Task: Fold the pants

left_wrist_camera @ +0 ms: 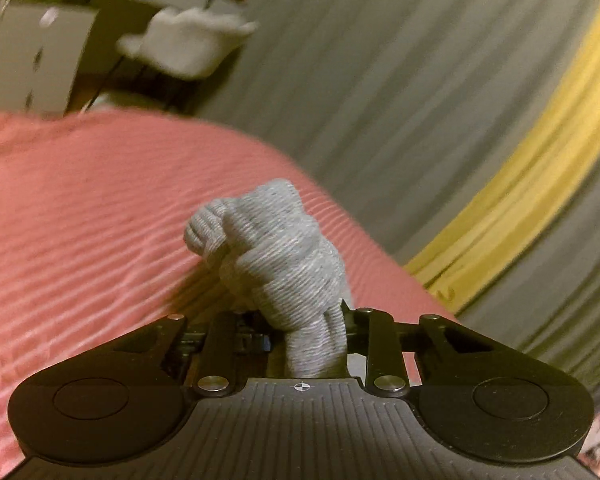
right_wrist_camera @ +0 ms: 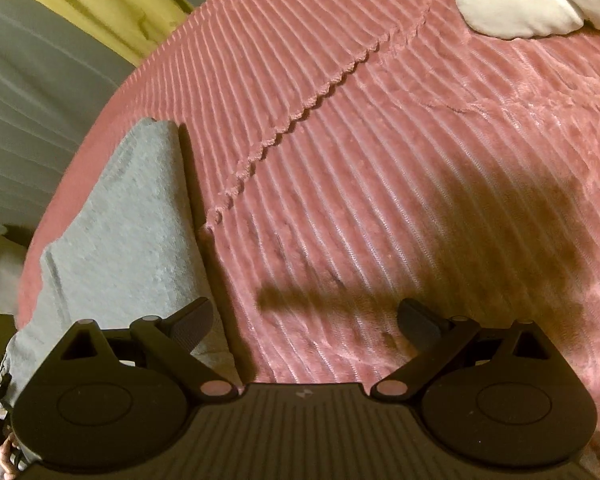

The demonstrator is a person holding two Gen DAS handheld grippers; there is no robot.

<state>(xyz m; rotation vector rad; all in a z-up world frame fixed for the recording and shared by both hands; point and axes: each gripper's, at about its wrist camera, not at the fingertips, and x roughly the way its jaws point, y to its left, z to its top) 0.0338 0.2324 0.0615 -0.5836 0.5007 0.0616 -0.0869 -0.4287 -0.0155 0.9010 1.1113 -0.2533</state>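
Plainly, the left gripper [left_wrist_camera: 306,332] had its jaws drawn in and clamped on a bunched fold of the grey pants [left_wrist_camera: 272,256]. In the left wrist view that knitted wad rose from between the jaws toward twelve o'clock, leaning a little toward eleven, with its rounded end above the pink ribbed bedspread [left_wrist_camera: 80,220]. The picture was blurred, so how much of the garment hung below the grip could not be told.

Beyond the bed, at one to three o'clock, grey curtains [left_wrist_camera: 380,80] with a yellow band [left_wrist_camera: 540,168] filled the background.

In the right wrist view the right gripper [right_wrist_camera: 304,320] stood with its jaws wide apart and nothing between them, over bare bedspread [right_wrist_camera: 380,140]. Its left finger [right_wrist_camera: 192,320] overlapped the near end of the pants [right_wrist_camera: 132,220] in the picture; whether it touched the cloth could not be told. Here the garment lay as a long flat strip along the left edge of the bed, its long axis running from about seven o'clock up to eleven o'clock, the far end squared off near the bed's edge. A scalloped seam [right_wrist_camera: 300,120] in the bedspread ran roughly parallel to it, just to its right. Two white pillows [right_wrist_camera: 516,4] lay at one o'clock, well apart from the pants.
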